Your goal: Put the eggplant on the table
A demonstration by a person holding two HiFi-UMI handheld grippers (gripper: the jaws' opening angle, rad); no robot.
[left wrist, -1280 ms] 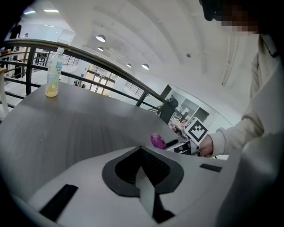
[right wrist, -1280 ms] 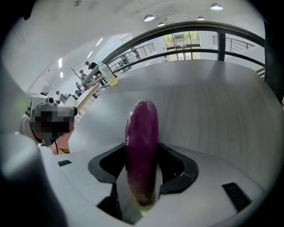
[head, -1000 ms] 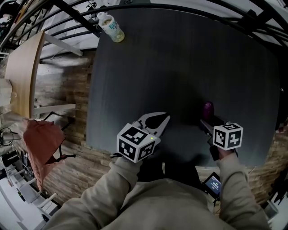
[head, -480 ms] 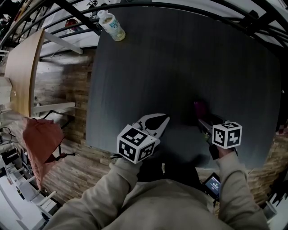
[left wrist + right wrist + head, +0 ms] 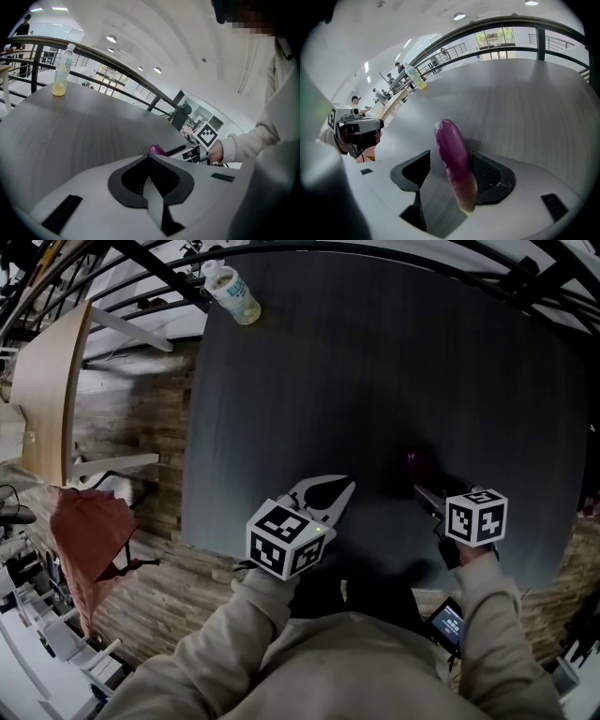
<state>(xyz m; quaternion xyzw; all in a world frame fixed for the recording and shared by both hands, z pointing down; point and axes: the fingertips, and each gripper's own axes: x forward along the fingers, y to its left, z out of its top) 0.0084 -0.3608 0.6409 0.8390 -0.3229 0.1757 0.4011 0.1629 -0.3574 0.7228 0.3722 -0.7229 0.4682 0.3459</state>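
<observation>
The eggplant (image 5: 451, 140) is seen lying on the table (image 5: 356, 362) between the jaws of the right gripper (image 5: 451, 154), which have just been opened wide. A clear gap is left at one pad, and the other is touched or nearly so. The left gripper (image 5: 149, 157) is held over the table's near edge with its jaws together and nothing between them.

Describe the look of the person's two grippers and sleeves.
Both the left gripper and right gripper have pale grey bodies, black ribbed pads inside the jaws, and a white cube with black square markers. The sleeves are light beige.
</observation>
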